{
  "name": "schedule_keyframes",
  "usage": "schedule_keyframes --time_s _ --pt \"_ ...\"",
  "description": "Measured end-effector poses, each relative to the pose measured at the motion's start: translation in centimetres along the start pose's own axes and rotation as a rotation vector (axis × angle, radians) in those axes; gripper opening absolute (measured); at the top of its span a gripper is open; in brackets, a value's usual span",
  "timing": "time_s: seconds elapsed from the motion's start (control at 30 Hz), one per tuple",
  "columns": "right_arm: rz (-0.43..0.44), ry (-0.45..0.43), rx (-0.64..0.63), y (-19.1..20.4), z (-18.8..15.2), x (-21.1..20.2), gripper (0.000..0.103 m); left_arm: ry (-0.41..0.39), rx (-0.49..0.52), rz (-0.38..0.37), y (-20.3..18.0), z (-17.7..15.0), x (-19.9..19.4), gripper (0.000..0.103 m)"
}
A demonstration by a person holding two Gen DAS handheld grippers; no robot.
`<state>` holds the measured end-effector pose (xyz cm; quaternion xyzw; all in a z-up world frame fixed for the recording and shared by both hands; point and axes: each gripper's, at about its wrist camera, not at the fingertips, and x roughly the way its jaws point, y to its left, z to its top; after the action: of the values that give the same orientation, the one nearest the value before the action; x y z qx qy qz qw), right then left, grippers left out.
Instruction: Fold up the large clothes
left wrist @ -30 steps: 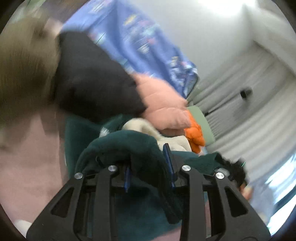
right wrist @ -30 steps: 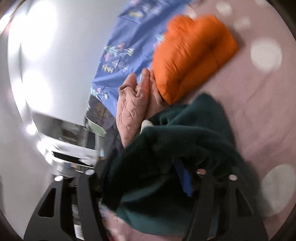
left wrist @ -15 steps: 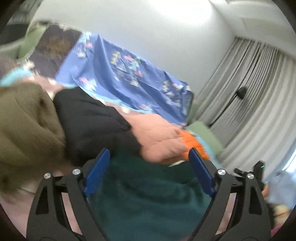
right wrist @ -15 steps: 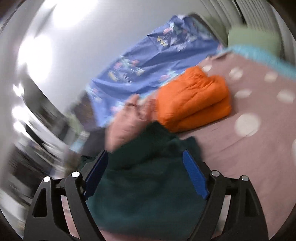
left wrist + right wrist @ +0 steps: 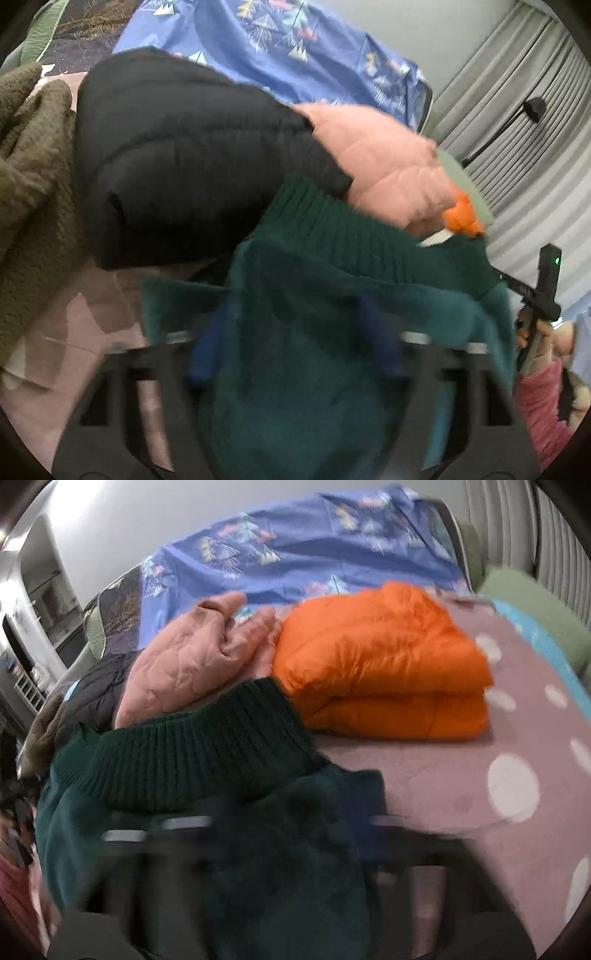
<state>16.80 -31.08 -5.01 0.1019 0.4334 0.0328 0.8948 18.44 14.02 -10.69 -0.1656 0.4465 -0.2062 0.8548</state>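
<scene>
Left wrist view puts your left gripper (image 5: 295, 339) low over the sweater (image 5: 332, 332), aimed toward the pile of jackets at the back of the bed (image 5: 66, 332). Its blue fingers (image 5: 376, 332) stand apart with green fabric bunched between and over them; the frame is smeared, so you cannot tell whether they pinch the cloth or just straddle it. At the right edge your right hand (image 5: 543, 332), in a pink sleeve, holds the other tool's black handle upright.

From the right wrist view, your right gripper (image 5: 288, 834) also sits low over the sweater (image 5: 229, 830), looking across the bed (image 5: 480, 775) toward the blue sheet (image 5: 295, 554). Its fingers are a dark blur under and beside the knit, so you cannot tell their state either.

The sweater lies on the pink, white-dotted bedcover, right in front of both tools. Its ribbed band (image 5: 192, 746) runs crosswise in both views, at the far side of the garment, facing the jackets. The band's far edge touches the pink jacket (image 5: 192, 657) and comes just beside the orange jacket (image 5: 380, 668). The body of the sweater spreads back toward you, partly doubled over itself.

In the left view the black jacket (image 5: 177, 158) lies behind the sweater on the left, touching the band (image 5: 351, 229), with an olive knit (image 5: 29, 206) farther left and the pink jacket (image 5: 384, 162) to the right. The folded orange jacket rests flat, its long axis crosswise.
</scene>
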Motion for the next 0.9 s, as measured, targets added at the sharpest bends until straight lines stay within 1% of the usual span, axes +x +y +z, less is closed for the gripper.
schedule_keyframes --time_s 0.03,0.13,0.17,0.23,0.27,0.3,0.33,0.37,0.4,0.43,0.47,0.53,0.57,0.6,0.63,0.67,0.7,0.73,0.77,0.8,0.87,0.9 --pt "-0.018 -0.050 0.014 0.0 -0.4 -0.7 0.021 -0.018 0.005 0.026 -0.1 -0.2 -0.4 0.014" --pt "-0.073 -0.131 0.002 0.7 -1.2 -2.1 0.020 -0.110 -0.002 0.053 0.3 -0.9 -3.0 0.013" --pt "-0.094 -0.125 -0.005 0.7 -1.3 -1.5 0.020 -0.122 0.014 0.078 0.5 -1.2 -3.4 0.013" --pt "-0.129 -0.070 -0.013 0.7 -1.8 1.0 0.020 -0.094 0.046 0.121 0.6 -1.9 -2.4 0.013" --pt "-0.157 -0.053 -0.021 0.8 -2.2 2.5 0.023 -0.064 0.071 0.163 0.6 -2.5 -0.9 0.014" --pt "-0.209 -0.064 -0.056 1.5 -2.6 3.2 0.024 -0.053 0.097 0.195 0.4 -3.0 0.2 0.015" --pt "-0.266 -0.078 -0.105 2.4 -2.8 3.5 0.025 -0.059 0.126 0.231 0.0 -3.4 0.7 0.015" --pt "-0.343 -0.103 -0.170 3.8 -2.9 3.1 0.027 -0.068 0.140 0.254 -0.3 -3.4 0.4 0.015" --pt "-0.377 -0.118 -0.195 4.2 -3.0 2.7 0.029 -0.071 0.144 0.265 -0.4 -3.4 0.2 0.016" --pt "-0.395 -0.125 -0.207 4.4 -3.0 2.4 0.036 -0.074 0.143 0.276 -0.5 -3.5 -0.2 0.019" --pt "-0.406 -0.126 -0.208 4.1 -3.0 1.7 0.040 -0.075 0.131 0.278 -0.4 -3.6 -0.6 0.020" --pt "-0.383 -0.121 -0.169 3.5 -2.9 0.0 0.042 -0.102 0.093 0.265 -0.5 -3.7 -2.2 0.023" --pt "-0.360 -0.134 -0.143 3.3 -2.8 -1.0 0.042 -0.121 0.077 0.262 -0.7 -3.6 -3.3 0.023" --pt "-0.326 -0.153 -0.128 3.4 -2.7 -2.0 0.043 -0.145 0.069 0.260 -1.1 -3.6 -4.5 0.022" --pt "-0.273 -0.176 -0.123 4.0 -2.4 -3.1 0.043 -0.176 0.072 0.249 -1.9 -3.2 -5.6 0.021" --pt "-0.238 -0.185 -0.129 4.8 -2.4 -3.6 0.043 -0.209 0.091 0.218 -2.9 -2.9 -6.6 0.021" --pt "-0.181 -0.192 -0.146 5.9 -1.9 -4.3 0.043 -0.228 0.109 0.190 -4.3 -2.2 -7.1 0.021" --pt "-0.145 -0.192 -0.158 6.7 -1.5 -4.3 0.043 -0.245 0.136 0.155 -5.9 -1.7 -7.5 0.021" --pt "-0.090 -0.185 -0.177 8.0 -1.2 -4.3 0.043 -0.249 0.166 0.123 -7.4 -1.1 -7.5 0.022" --pt "-0.038 -0.173 -0.190 9.1 -1.0 -4.0 0.043 -0.247 0.189 0.091 -8.7 -0.7 -7.1 0.025" --pt "0.025 -0.156 -0.204 10.7 -0.6 -2.6 0.043 -0.234 0.202 0.047 -10.7 0.0 -5.5 0.030" --pt "0.031 -0.143 -0.206 11.2 -0.7 -1.6 0.044 -0.223 0.203 0.041 -11.1 0.1 -4.6 0.037"
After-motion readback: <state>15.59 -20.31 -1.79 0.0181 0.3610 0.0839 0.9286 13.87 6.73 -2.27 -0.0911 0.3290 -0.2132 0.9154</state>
